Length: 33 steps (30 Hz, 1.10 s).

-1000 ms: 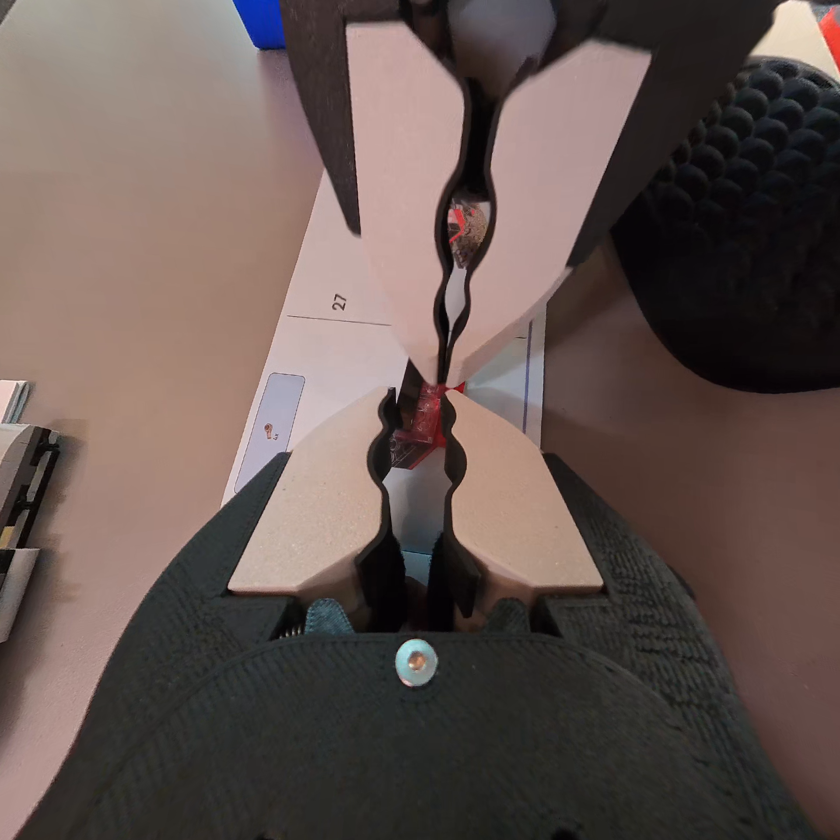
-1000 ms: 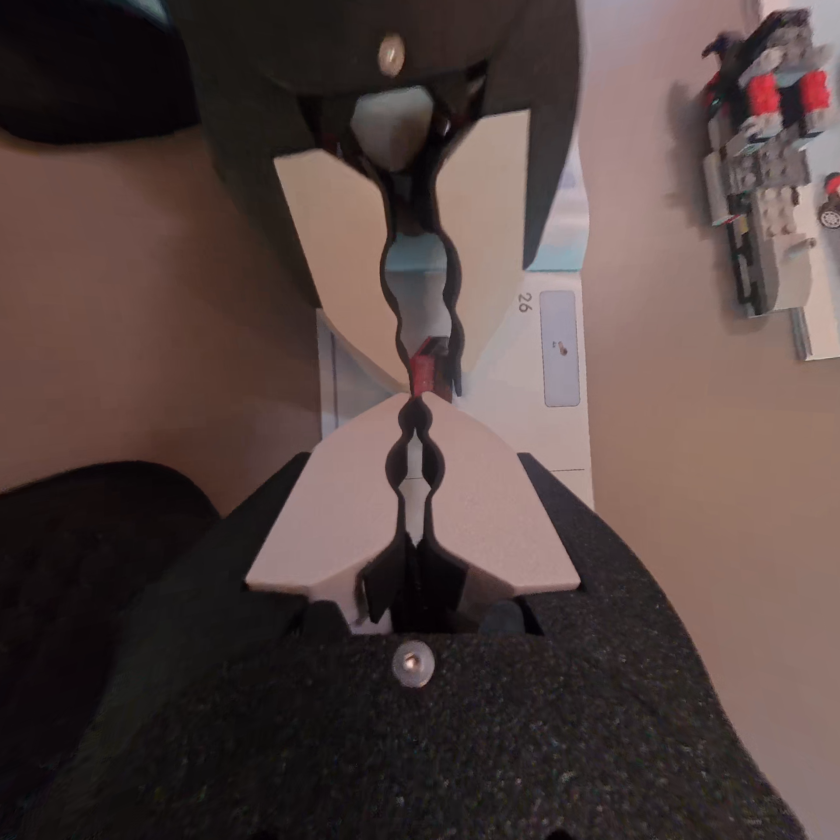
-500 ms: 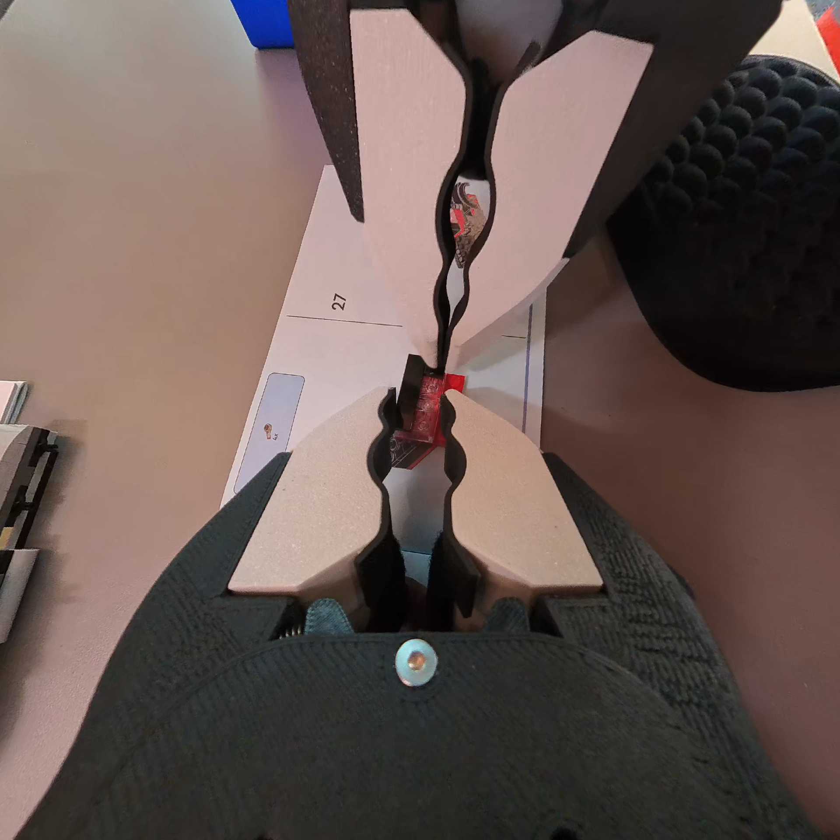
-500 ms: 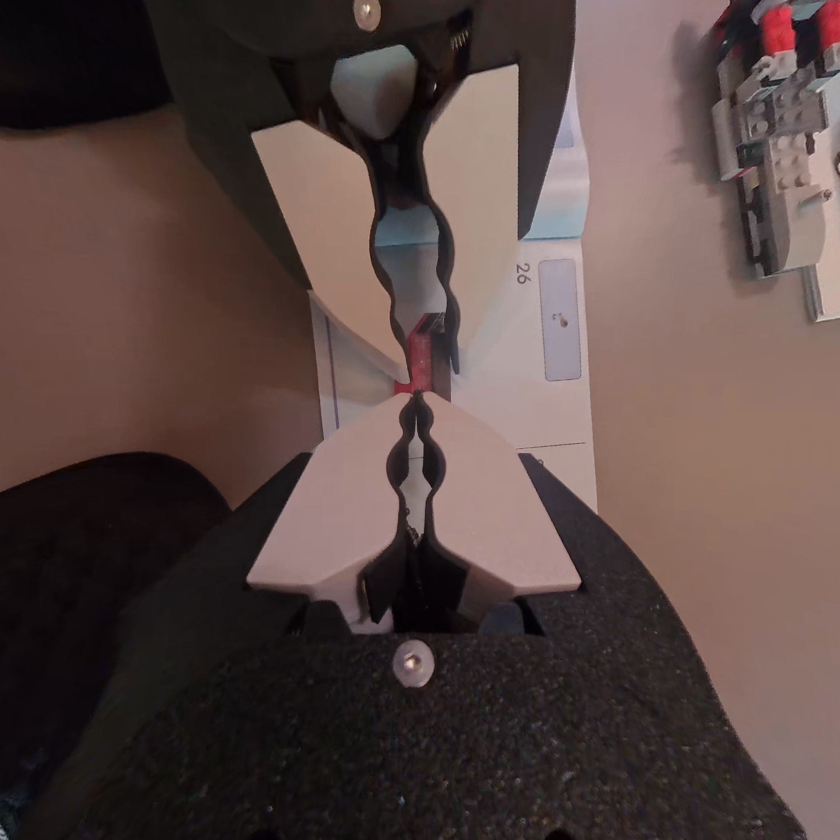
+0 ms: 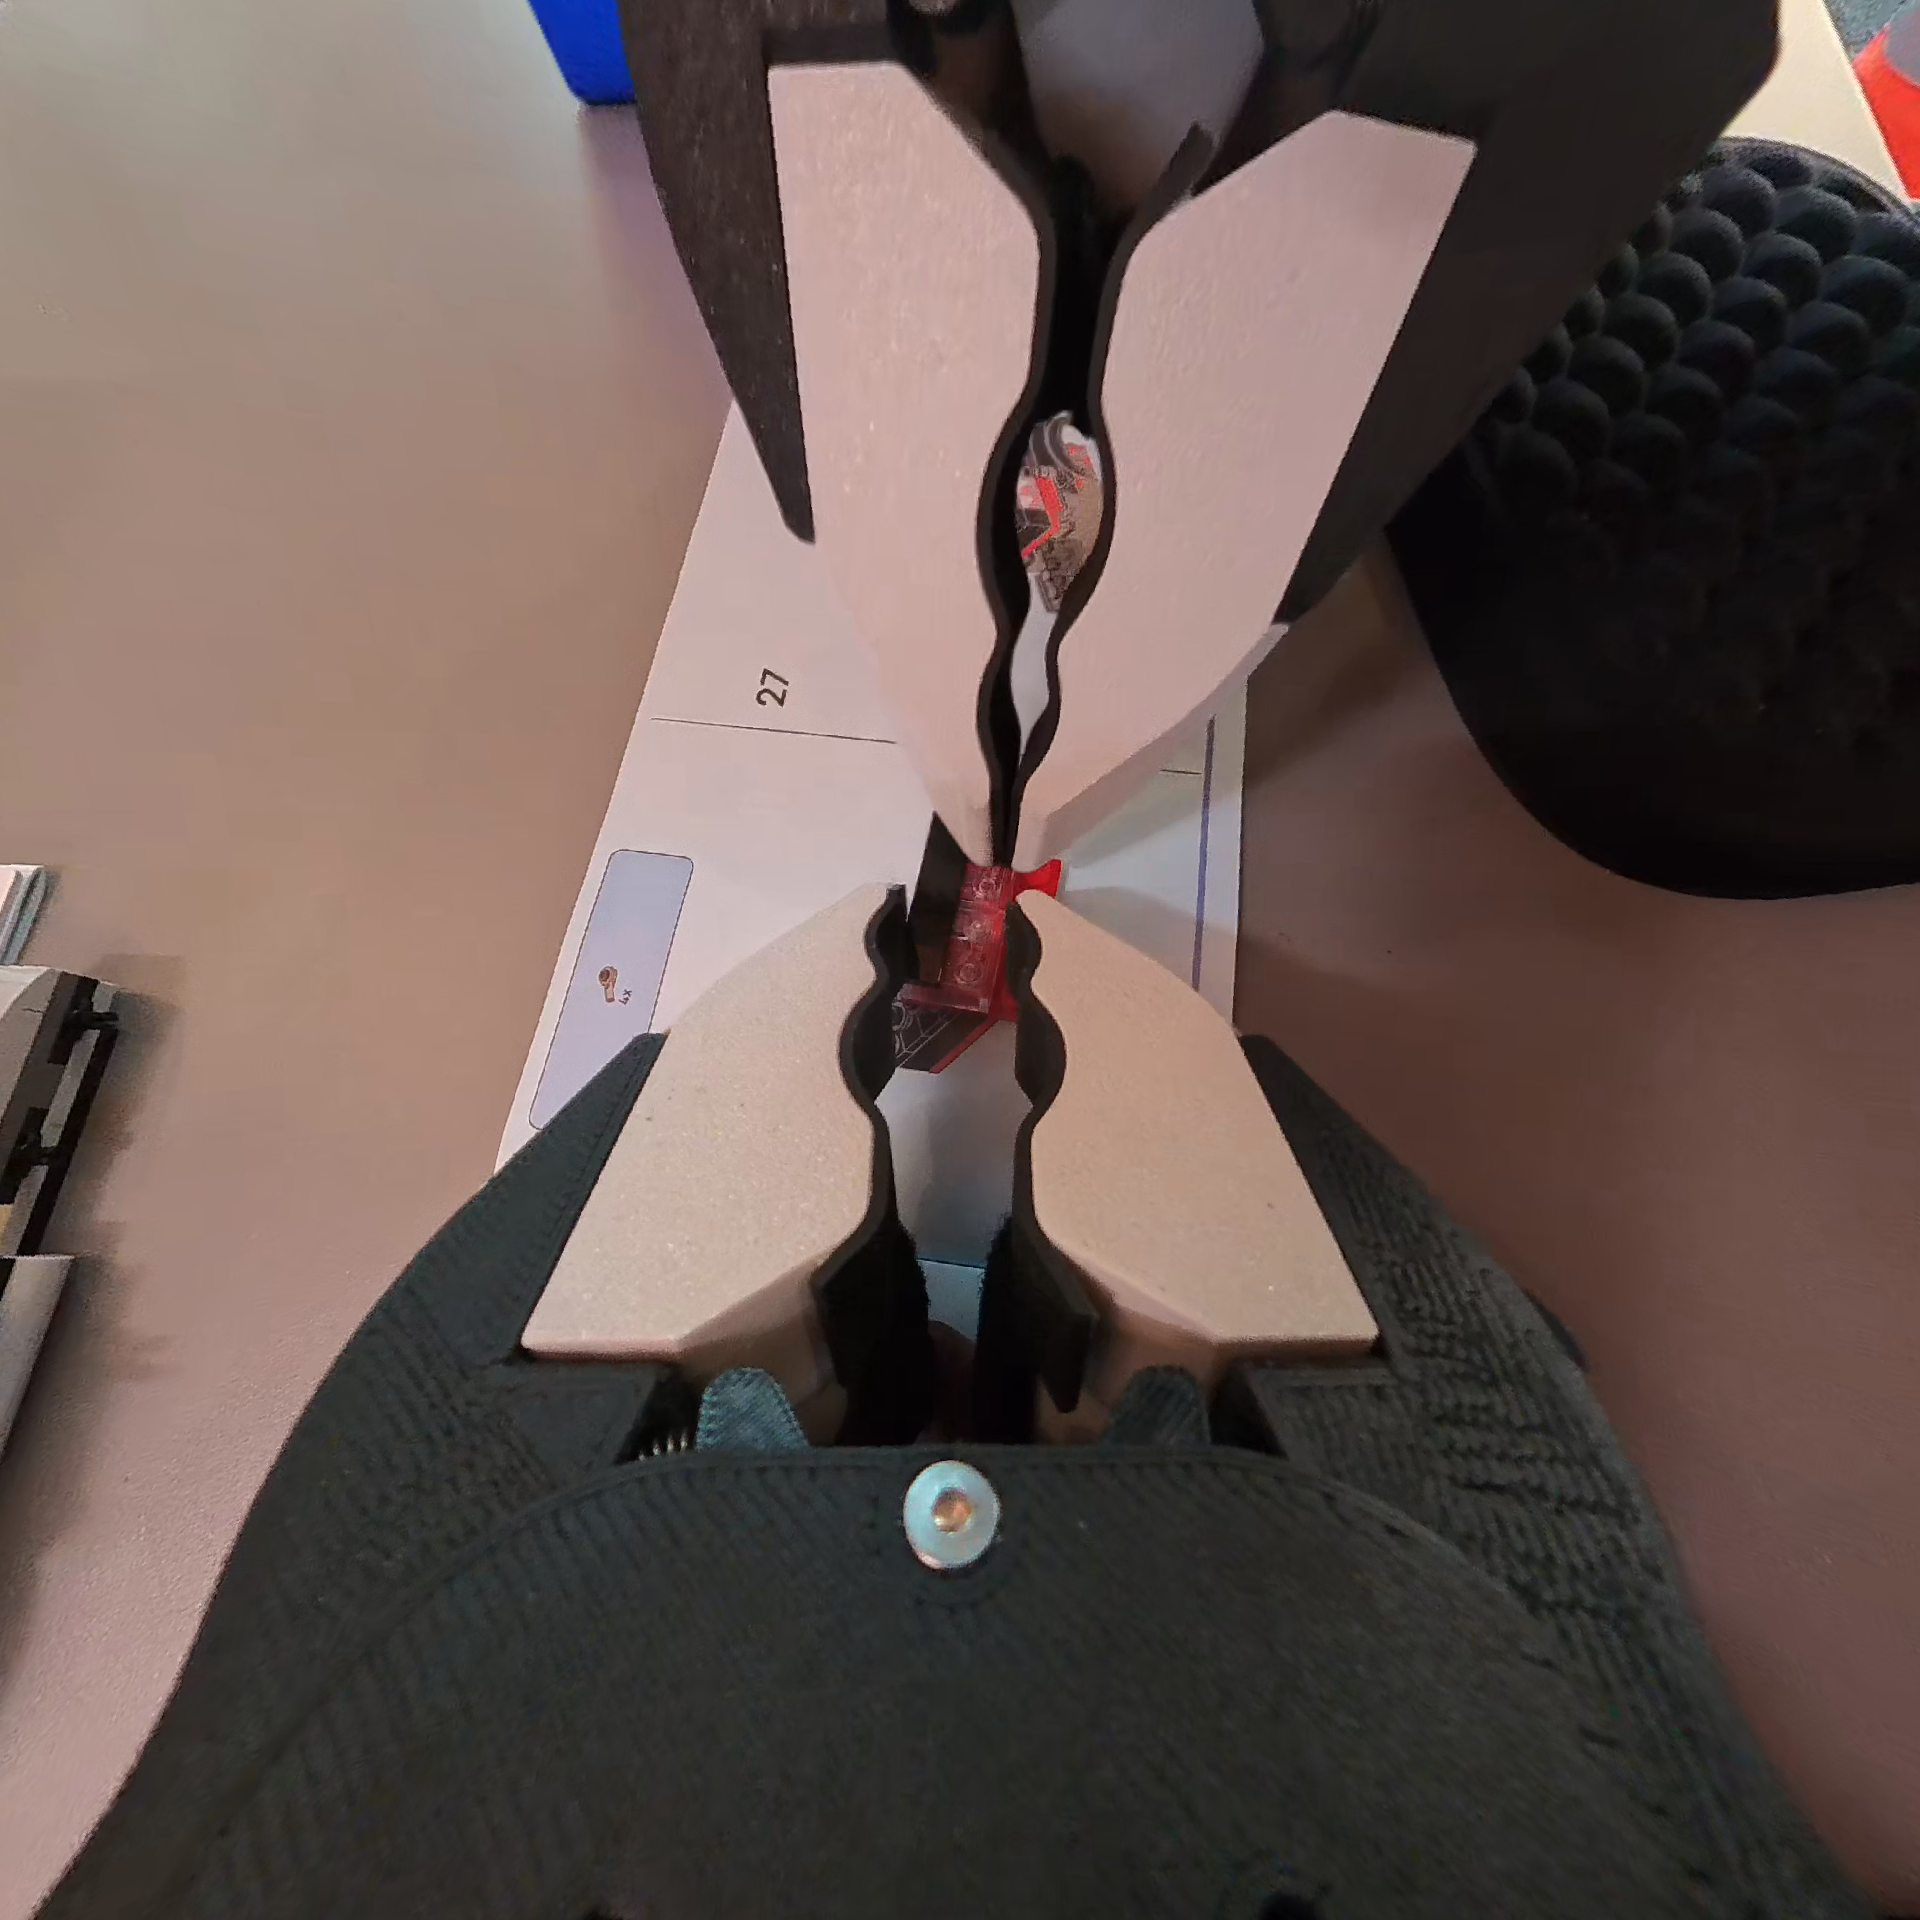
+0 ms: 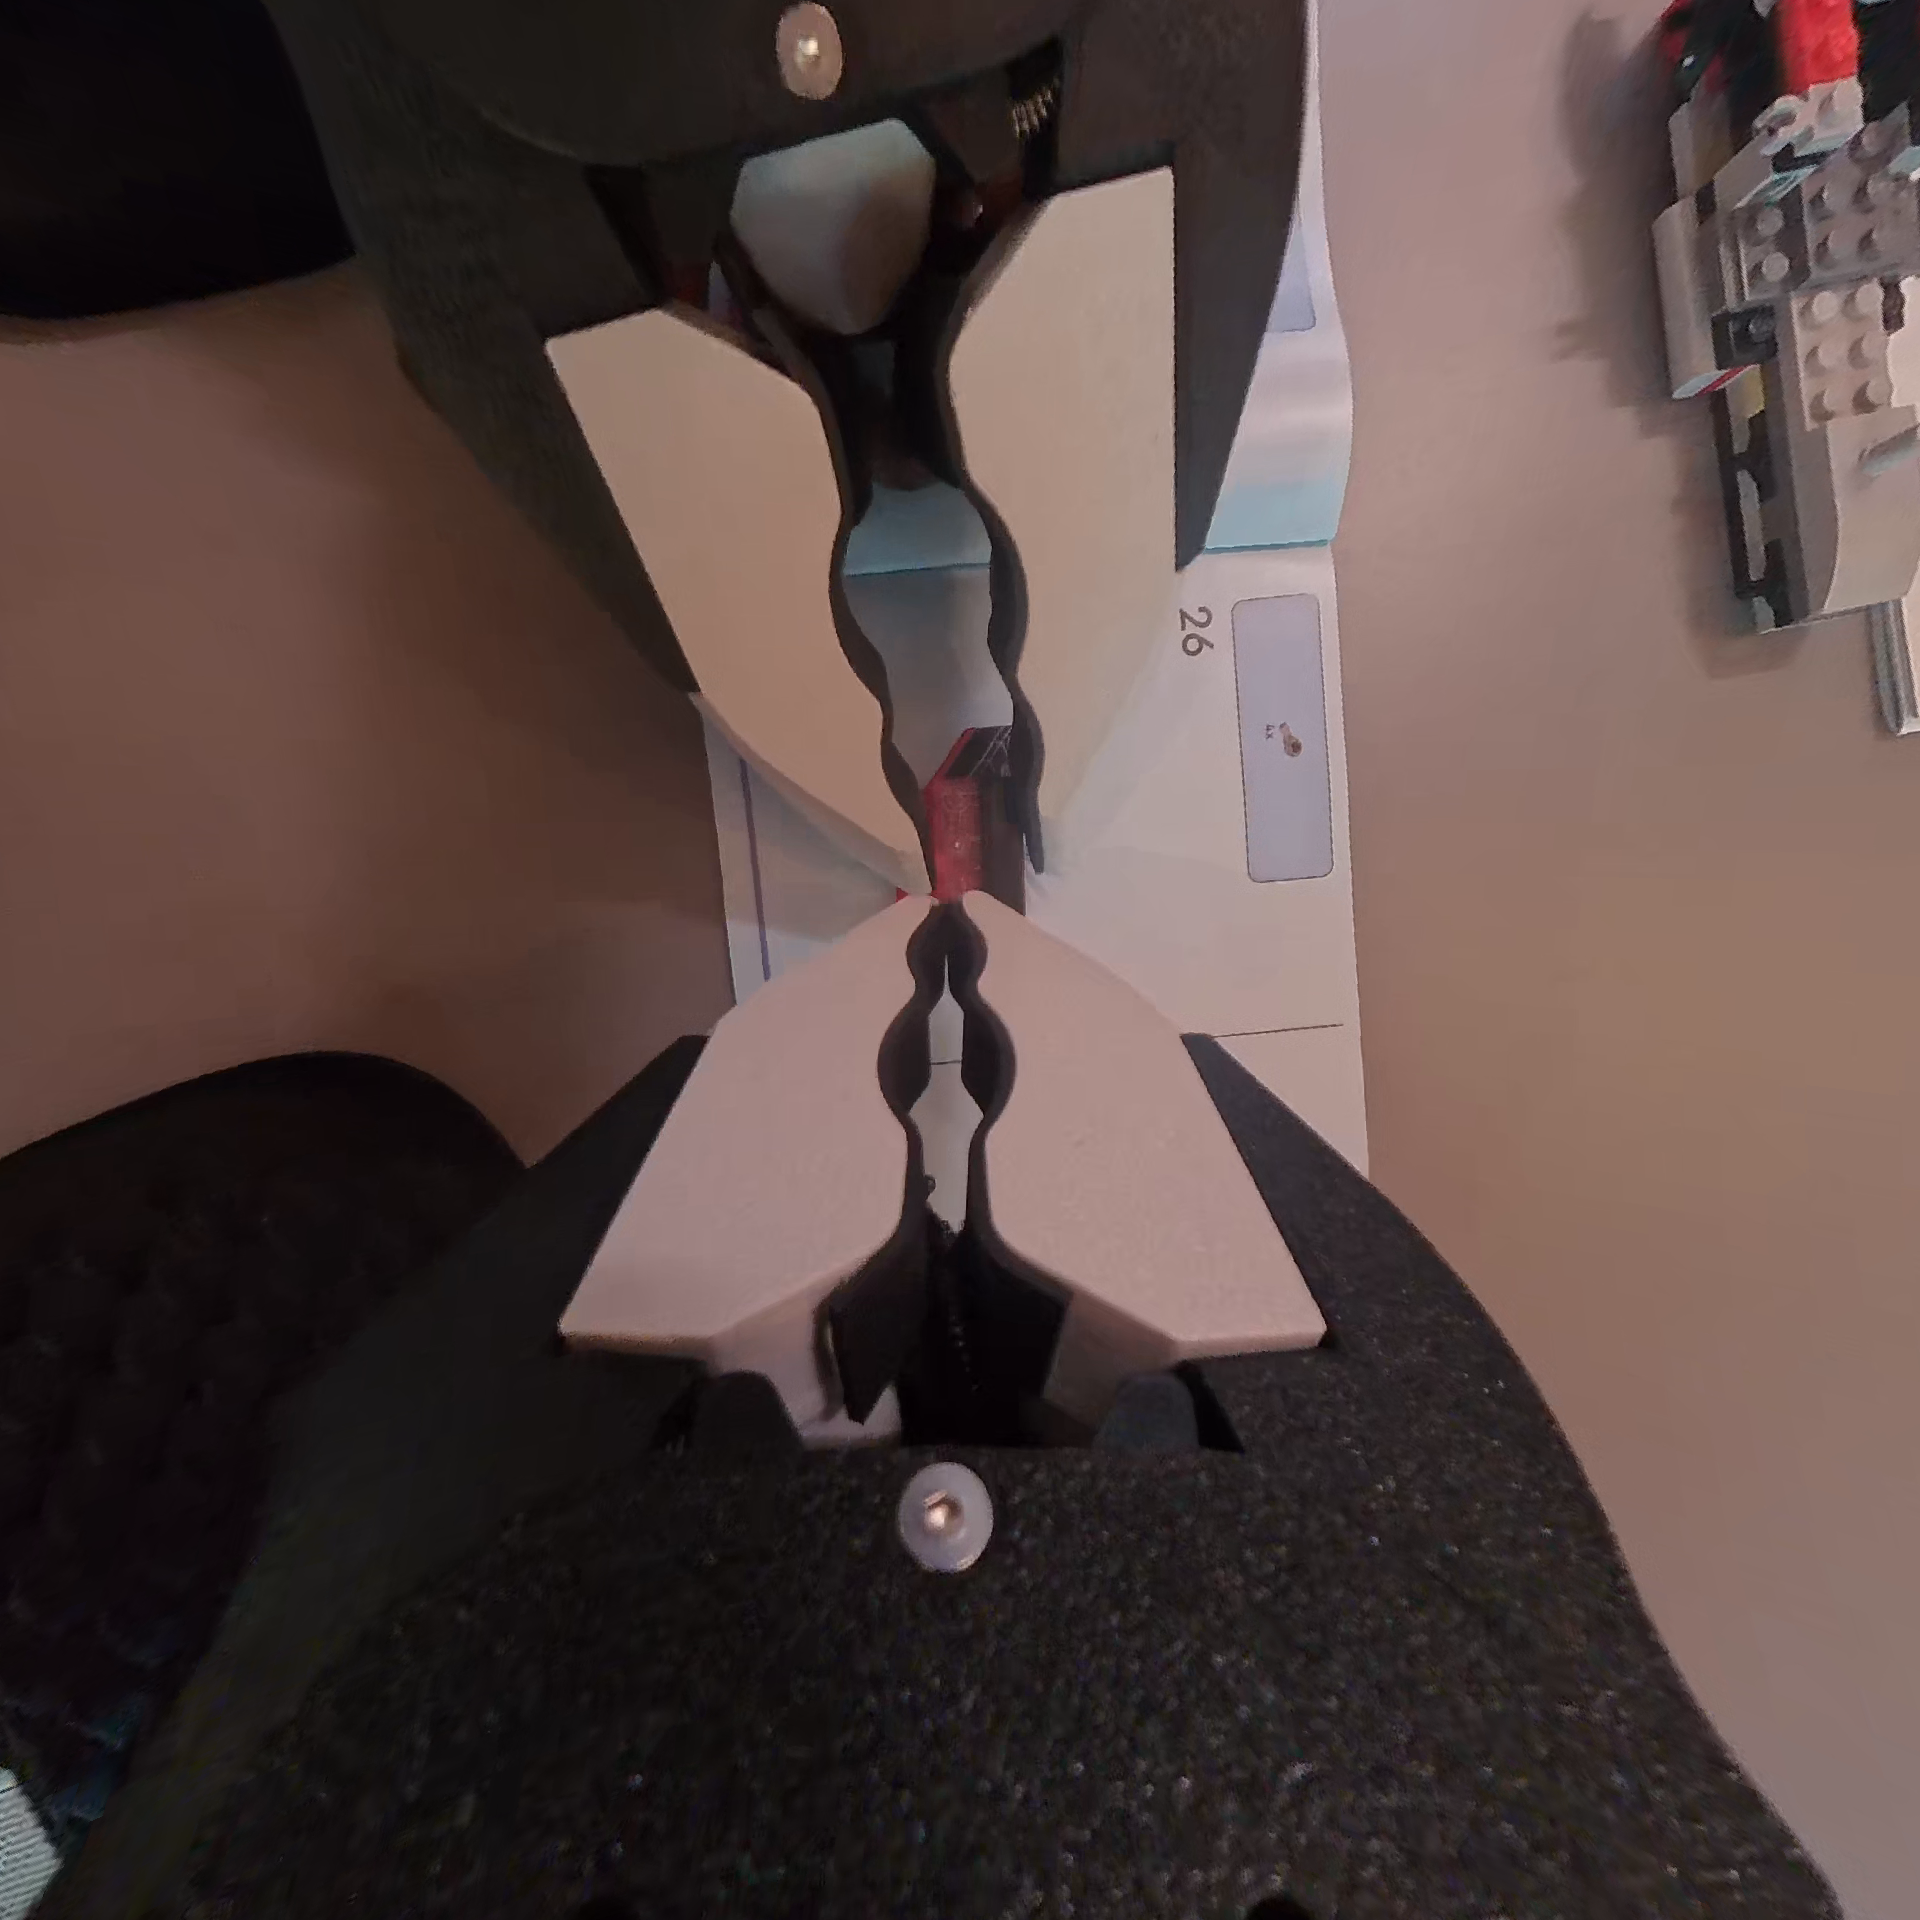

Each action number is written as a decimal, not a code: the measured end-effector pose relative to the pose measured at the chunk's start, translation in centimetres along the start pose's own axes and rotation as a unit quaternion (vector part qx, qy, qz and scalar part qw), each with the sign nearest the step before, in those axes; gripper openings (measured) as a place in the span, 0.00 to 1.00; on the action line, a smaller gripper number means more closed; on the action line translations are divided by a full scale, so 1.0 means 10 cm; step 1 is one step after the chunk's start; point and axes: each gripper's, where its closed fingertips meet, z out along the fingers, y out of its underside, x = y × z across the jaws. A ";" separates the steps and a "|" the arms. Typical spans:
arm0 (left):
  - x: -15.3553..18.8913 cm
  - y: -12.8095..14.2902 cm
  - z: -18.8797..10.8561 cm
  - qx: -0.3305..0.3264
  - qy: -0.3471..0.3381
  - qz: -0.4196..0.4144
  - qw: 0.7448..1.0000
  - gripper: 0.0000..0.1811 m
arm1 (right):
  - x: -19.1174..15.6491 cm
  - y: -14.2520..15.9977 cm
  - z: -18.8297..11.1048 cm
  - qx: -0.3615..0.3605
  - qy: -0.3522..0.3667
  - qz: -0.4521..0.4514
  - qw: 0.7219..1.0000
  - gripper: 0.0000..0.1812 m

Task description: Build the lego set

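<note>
Evidently mid-build, the left gripper (image 5: 961,914) clamped a small red-and-black brick cluster (image 5: 961,971) over the white instruction booklet (image 5: 727,821); the right gripper (image 6: 948,906), jaws together, pinched a tiny red piece (image 5: 1042,878) against it. The grey, partly built model (image 6: 1808,312) waited aside on the desk (image 6: 1610,1039).

My right claw (image 5: 1003,831) has tipped slightly between frames, and its tips now sit right against the red piece (image 5: 977,940) pinched in my left claw (image 5: 961,920). In my right wrist view the left claw (image 6: 961,821) has slid toward the upper right, while the grey lego model (image 6: 1797,343) on the bench (image 6: 1621,1039) has drifted up against the top right corner.
</note>
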 end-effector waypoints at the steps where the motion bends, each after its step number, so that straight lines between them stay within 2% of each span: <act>1: 0.00 0.00 0.00 0.000 0.000 0.000 1.000 0.10 | 0.00 0.00 0.00 0.001 -0.007 0.014 1.000 0.00; 4: 0.00 0.00 0.00 0.000 -0.001 0.000 1.000 0.10 | 0.00 0.00 0.00 0.024 -0.022 0.028 0.999 0.00; 6: 0.00 0.00 0.00 0.000 0.000 0.000 1.000 0.10 | 0.00 -0.01 0.00 0.036 -0.001 -0.030 0.999 0.00; 10: 0.00 0.00 0.00 0.000 -0.001 0.001 1.000 0.10 | 0.10 0.06 -0.13 0.043 0.028 -0.002 0.999 0.00; 13: 0.00 0.00 0.00 0.000 0.000 0.000 1.000 0.10 | 0.04 0.02 -0.09 0.040 0.016 -0.015 0.999 0.00; 20: 0.01 0.00 0.00 0.000 0.002 0.001 1.000 0.10 | 0.03 0.05 -0.03 -0.001 0.015 -0.031 0.999 0.00; 23: 0.01 0.00 0.00 0.000 0.002 0.000 1.000 0.10 | 0.09 0.23 0.04 -0.066 0.035 -0.050 0.996 0.00; 25: 0.01 0.01 -0.01 0.000 0.002 0.001 1.000 0.10 | 0.04 0.13 0.00 -0.029 0.017 -0.043 0.999 0.00; 28: 0.01 0.01 -0.01 0.000 0.003 0.000 1.000 0.10 | 0.11 0.04 -0.10 -0.011 0.034 -0.038 0.999 0.00; 33: 0.01 0.01 0.00 0.000 0.003 0.000 1.000 0.10 | 0.03 0.00 -0.01 -0.006 0.003 -0.041 0.999 0.00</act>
